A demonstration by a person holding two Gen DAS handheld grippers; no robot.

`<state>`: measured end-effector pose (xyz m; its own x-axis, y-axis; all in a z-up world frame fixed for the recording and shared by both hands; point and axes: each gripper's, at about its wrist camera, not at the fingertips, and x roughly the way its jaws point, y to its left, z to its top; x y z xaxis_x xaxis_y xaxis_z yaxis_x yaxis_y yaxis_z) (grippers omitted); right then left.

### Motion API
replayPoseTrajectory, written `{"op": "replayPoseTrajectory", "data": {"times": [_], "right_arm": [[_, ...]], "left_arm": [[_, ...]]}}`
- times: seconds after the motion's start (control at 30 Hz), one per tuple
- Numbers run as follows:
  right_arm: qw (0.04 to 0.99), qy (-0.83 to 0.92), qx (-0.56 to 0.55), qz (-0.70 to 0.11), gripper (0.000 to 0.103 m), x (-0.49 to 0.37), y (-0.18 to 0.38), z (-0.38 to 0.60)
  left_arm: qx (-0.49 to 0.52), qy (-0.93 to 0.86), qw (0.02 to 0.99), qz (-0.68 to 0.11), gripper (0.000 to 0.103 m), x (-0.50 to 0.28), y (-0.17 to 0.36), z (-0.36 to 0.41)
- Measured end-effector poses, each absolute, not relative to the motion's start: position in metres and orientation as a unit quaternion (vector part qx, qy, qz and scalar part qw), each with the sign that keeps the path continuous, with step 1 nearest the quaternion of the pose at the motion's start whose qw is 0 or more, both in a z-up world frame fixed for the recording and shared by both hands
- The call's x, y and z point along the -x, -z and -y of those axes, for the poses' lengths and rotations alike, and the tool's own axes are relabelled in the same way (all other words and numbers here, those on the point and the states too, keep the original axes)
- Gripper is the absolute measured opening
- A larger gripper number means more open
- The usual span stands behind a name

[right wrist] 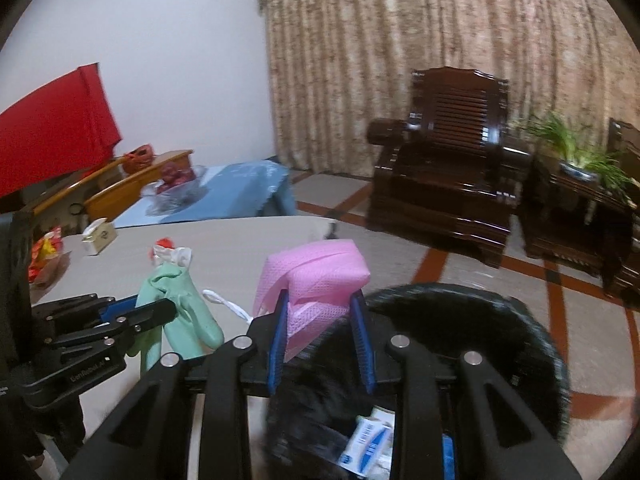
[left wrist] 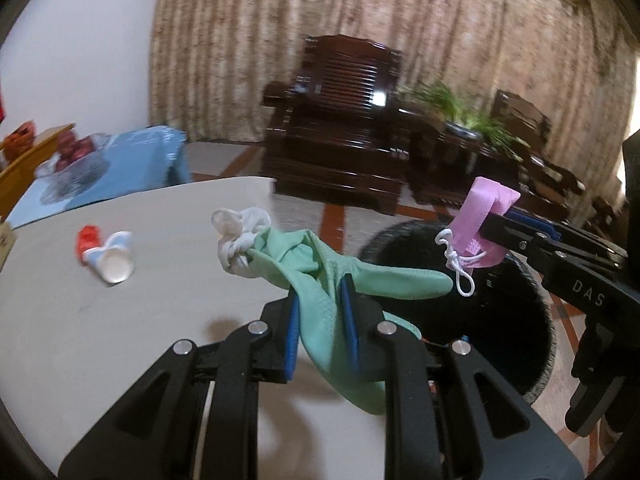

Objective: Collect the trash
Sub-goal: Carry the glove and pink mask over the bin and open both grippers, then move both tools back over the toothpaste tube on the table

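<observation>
My left gripper (left wrist: 320, 304) is shut on a mint green rubber glove (left wrist: 324, 280) whose cuff is knotted to a white rag (left wrist: 240, 240); it hangs over the edge of the white table (left wrist: 140, 320). My right gripper (right wrist: 322, 312) is shut on a folded pink face mask (right wrist: 316, 272) with white ear loops (left wrist: 460, 268), held above the rim of the black trash bin (right wrist: 500, 320). In the right wrist view the left gripper (right wrist: 168, 308) and the glove (right wrist: 188, 312) show at the left. A crumpled white paper cup with a red scrap (left wrist: 108, 252) lies on the table.
The bin (left wrist: 520, 340) stands on the tiled floor by the table and holds a white and blue carton (right wrist: 368, 440). A tissue box (right wrist: 98, 236) and red snack wrappers (right wrist: 46, 256) sit at the table's far side. Dark wooden chairs (right wrist: 448, 160) stand by the curtain.
</observation>
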<state>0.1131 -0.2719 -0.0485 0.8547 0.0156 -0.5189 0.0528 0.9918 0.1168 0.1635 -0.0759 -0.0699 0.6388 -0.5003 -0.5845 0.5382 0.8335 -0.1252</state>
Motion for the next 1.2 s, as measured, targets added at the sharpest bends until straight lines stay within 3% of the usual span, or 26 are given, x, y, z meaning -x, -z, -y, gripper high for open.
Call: {"op": "replayPoseTrajectory", "data": {"times": [0.6,0.7,0.8,0.87,0.97,1.0,1.03,1.2], "right_arm": [[0.943,0.104,-0.087,-0.304,0.03,-0.074,0.091,0.363],[0.938,0.112,-0.088,-0.315,0.038,-0.071,0.102,0.37],[0.934,0.118,-0.082,-0.326,0.048,-0.069,0.109,0.374],[0.933,0.122,-0.085,-0.328,0.058,-0.066,0.112,0.379],[0.932,0.137,-0.087,-0.325,0.079,-0.062,0.114,0.381],[0.931,0.144,-0.086,-0.323,0.092,-0.061,0.113,0.38],[0.932,0.15,-0.087,-0.319,0.097,-0.059,0.113,0.38],[0.933,0.139,-0.101,-0.318,0.097,-0.06,0.105,0.375]], "left_arm": [[-0.083,0.372,0.863,-0.333,0.018,-0.154,0.112,0.207],[-0.084,0.38,0.854,-0.345,0.02,-0.156,0.122,0.216],[-0.072,0.388,0.847,-0.356,0.032,-0.158,0.128,0.219],[-0.064,0.391,0.846,-0.358,0.046,-0.159,0.129,0.218],[-0.064,0.387,0.849,-0.353,0.056,-0.159,0.129,0.215],[-0.064,0.384,0.851,-0.352,0.062,-0.159,0.128,0.211],[-0.062,0.379,0.855,-0.349,0.068,-0.16,0.127,0.206],[-0.043,0.34,0.878,-0.335,0.085,-0.167,0.115,0.173]]}}
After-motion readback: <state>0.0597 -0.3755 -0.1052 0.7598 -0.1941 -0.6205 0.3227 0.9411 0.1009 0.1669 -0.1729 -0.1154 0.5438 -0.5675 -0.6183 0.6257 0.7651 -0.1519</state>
